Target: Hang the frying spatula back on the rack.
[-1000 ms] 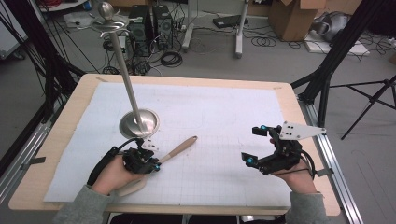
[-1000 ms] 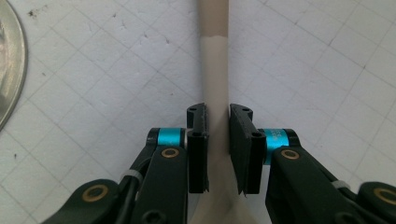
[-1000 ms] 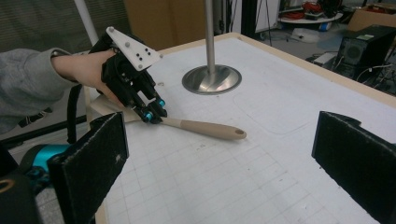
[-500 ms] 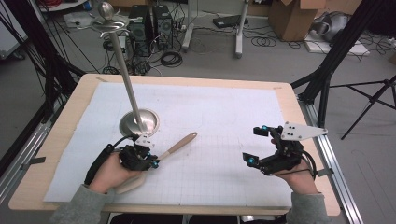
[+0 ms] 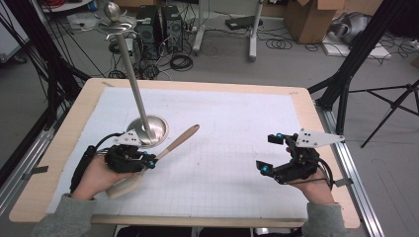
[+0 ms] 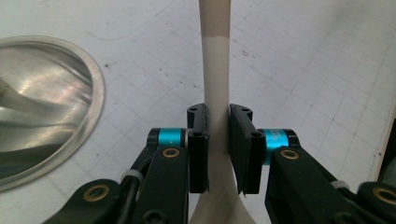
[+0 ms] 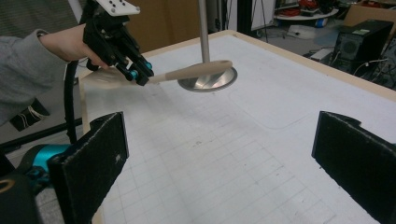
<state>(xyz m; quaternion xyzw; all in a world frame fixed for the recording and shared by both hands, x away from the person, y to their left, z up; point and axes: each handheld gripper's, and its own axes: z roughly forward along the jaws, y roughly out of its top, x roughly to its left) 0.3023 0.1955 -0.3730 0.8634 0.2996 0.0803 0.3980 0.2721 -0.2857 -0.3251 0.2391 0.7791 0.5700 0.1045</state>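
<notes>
Since a second ago our left gripper (image 5: 150,162) has drawn back and up a little, lifting the wooden spatula (image 5: 170,148) it clamps by the neck between its narrowly parted fingers (image 6: 198,154), with the handle slanting up beside the round metal base (image 5: 153,129) of the tall stand and the blade toward the bench's (image 5: 59,148) near left edge. Across the middle we see broad bare gridded mat (image 5: 232,138); near the right edge our right gripper (image 5: 274,155) rests unmoved, fingers (image 7: 91,158) wide apart and holding nothing.
</notes>
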